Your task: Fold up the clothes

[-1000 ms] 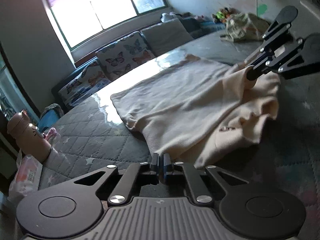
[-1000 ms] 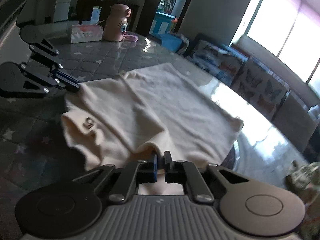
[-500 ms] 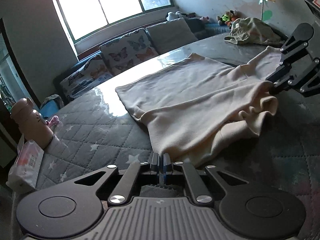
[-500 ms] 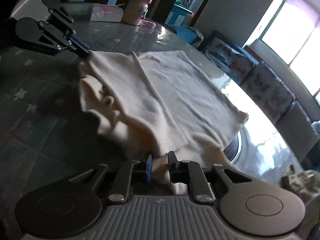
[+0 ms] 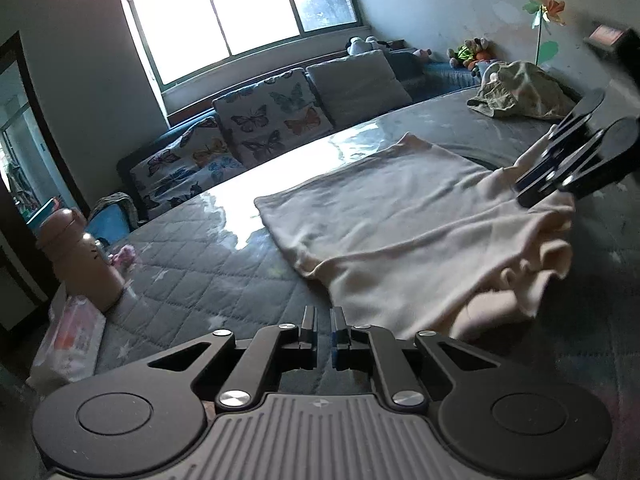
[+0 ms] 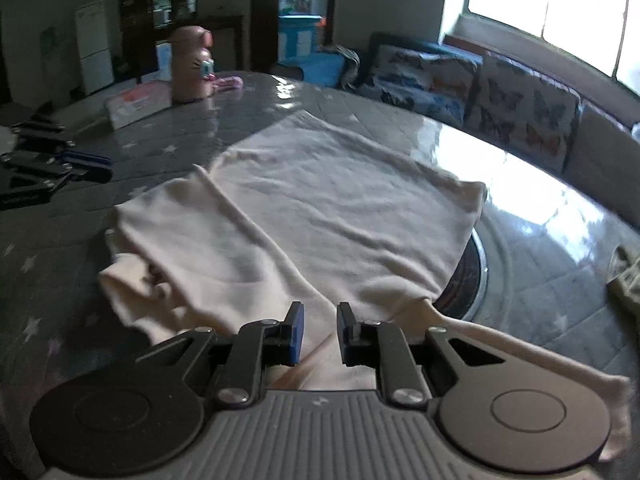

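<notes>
Cream garment [image 6: 320, 208] lies under the parted right tool [image 6: 319, 334] (left apart).

Upper left of my left view, a wide window [image 5: 240, 8] glares white. Below it a dark sofa [image 5: 168, 160] carries butterfly cushions [image 5: 276, 120] and a grey cushion [image 5: 356, 84]. Plain pale walls [image 5: 440, 4]; a dark doorway [image 5: 24, 152] at far left.

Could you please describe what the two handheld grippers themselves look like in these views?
Both the left gripper and right gripper share one design: black scissor-like linkage arms with silver rivets, round black discs either side, a ribbed grey body, and blue-padded fingers. No cables or sleeves are visible.
</notes>
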`<state>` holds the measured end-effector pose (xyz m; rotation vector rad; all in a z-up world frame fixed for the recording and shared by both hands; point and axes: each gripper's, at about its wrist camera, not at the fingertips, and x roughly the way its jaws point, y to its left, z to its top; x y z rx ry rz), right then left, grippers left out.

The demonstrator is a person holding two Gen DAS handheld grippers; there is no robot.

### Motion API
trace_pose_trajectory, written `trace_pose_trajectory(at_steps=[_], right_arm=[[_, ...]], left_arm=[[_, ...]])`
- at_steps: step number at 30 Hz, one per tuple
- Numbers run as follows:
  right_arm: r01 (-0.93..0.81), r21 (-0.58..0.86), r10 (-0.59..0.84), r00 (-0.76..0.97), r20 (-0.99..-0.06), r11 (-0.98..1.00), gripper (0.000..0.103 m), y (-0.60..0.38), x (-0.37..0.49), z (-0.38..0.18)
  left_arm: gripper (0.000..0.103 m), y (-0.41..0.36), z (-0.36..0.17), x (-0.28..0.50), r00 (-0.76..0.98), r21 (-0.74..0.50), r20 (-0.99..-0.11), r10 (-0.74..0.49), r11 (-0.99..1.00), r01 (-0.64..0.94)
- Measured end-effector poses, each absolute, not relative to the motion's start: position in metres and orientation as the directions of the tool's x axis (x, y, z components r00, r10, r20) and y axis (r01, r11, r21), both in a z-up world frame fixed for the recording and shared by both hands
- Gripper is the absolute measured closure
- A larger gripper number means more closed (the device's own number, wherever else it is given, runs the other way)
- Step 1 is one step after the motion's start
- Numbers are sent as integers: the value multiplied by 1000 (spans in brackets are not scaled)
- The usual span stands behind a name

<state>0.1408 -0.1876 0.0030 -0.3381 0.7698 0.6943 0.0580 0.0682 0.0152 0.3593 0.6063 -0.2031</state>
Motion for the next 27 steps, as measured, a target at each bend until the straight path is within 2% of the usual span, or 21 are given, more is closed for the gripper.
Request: trace_pose_trajectory(at_steps=[8,10,12,15,17,19,23,25,27], right_arm=[[-664,-10,433,499,-751,747,87,-184,149,-9],[-663,-20,430,507,-747,748,97,-182,148,-8],[-661,-46,423,530,-735,749,101,-180,147,-6],[-662,-66,431,556,-711,746,101,-177,147,3],[-665,-40,443,541,-715,746,99,-178,152,7],[-662,-23,441,524,-729,749,90,-180,155,1],[-657,-1,439,506,-742,754,84,-184,156,-11],[-650,8,441,506,-741,760,77,-185,158,-13],[-648,17,445,502,-742,761,79,-186,158,-13]], left_arm=[[94,43,7,89,781,216,-604,-158,911,352],[94,38,3,99,771,202,-614,-171,910,362],[94,34,-1,107,762,194,-624,-171,911,363],[94,33,-7,114,755,190,-635,-166,913,361],[94,33,-10,117,751,189,-640,-161,915,357],[94,34,-12,118,748,188,-644,-158,915,356],[94,33,-11,121,749,191,-643,-162,913,361],[94,33,-9,123,750,192,-641,-164,911,364],[94,32,-8,124,753,197,-637,-163,910,364]])
